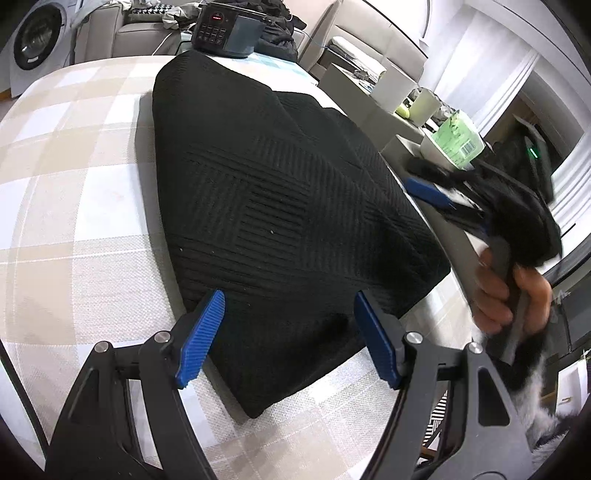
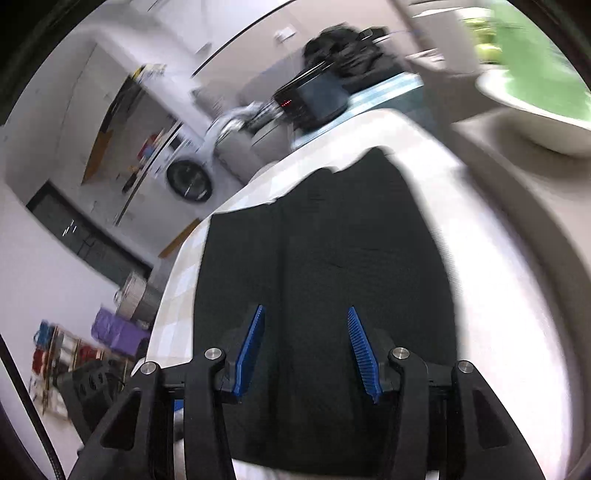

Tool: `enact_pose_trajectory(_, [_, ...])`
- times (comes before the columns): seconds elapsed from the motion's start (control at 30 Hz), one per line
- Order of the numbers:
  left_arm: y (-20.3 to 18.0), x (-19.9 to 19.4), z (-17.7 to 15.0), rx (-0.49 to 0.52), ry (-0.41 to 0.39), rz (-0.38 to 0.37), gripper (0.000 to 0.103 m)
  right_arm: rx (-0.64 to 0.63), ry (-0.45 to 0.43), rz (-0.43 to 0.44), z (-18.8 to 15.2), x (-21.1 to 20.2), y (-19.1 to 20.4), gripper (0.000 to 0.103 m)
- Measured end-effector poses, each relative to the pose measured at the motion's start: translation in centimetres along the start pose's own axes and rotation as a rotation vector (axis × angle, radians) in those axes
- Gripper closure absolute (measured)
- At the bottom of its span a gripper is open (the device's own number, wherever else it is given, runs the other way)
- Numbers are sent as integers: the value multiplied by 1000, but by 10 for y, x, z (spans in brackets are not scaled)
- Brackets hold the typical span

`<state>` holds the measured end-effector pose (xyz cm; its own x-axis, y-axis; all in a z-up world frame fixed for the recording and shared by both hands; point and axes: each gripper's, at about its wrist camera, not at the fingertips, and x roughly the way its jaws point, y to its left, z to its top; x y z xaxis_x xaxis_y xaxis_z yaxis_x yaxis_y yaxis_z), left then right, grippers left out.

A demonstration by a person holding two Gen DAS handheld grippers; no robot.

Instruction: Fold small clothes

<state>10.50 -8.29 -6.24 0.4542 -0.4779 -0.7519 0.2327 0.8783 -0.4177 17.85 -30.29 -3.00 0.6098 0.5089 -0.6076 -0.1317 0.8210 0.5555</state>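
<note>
1. The left gripper (image 1: 288,338), at the lower centre of the left wrist view, stood with its blue pads spread. The near corner of the black garment lay between them, but neither pad pressed on it; nothing was gripped.

2. The right gripper (image 2: 304,352), at the lower centre of the right wrist view, stood partly spread above the dark cloth with nothing pinched. That view was heavily blurred. In the left wrist view the same tool appeared at the right edge, held in a hand (image 1: 509,295), off the cloth's right side.

3. The black knitted garment (image 1: 280,206) lay flat on the checked tablecloth (image 1: 74,206), filling the centre of the left wrist view. It showed as a compact, thick shape with straight edges and a diagonal layer line across its upper part. This suggested at least one fold already made.

4. Judgement: folding of this piece appeared well advanced, possibly complete. Whether a further fold was wanted could not be told from the outline alone. With both tools free, what remained seemed to be a last fold or squaring of edges, then setting the piece aside.

5. No other small clothes awaiting folding were clearly identifiable. A dark appliance with a red display (image 1: 225,33) stood at the table's far end, top centre, clear of the work.
</note>
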Motion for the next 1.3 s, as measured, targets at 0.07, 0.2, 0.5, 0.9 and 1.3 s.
enact_pose_trajectory(0.07, [5,-3,2,-9,-12,-2,34,-53,31,38,11,26,16,55])
enact_pose_trajectory(0.2, [16,-10,9,-31,-34,7,34,-34,130,95,25,88,26,55])
enact_pose_trajectory(0.5, [47,-23,18,-92,-75,29,34,-87,165,45,50,131,33,94])
enact_pose_trajectory(0.9, [40,-20,39,-90,-104,27,34,-216,-2,-229,62,57,1,94])
enact_pose_trajectory(1.3, [16,-11,16,-23,-15,-48,34,-101,77,-24,9,1,-26,49])
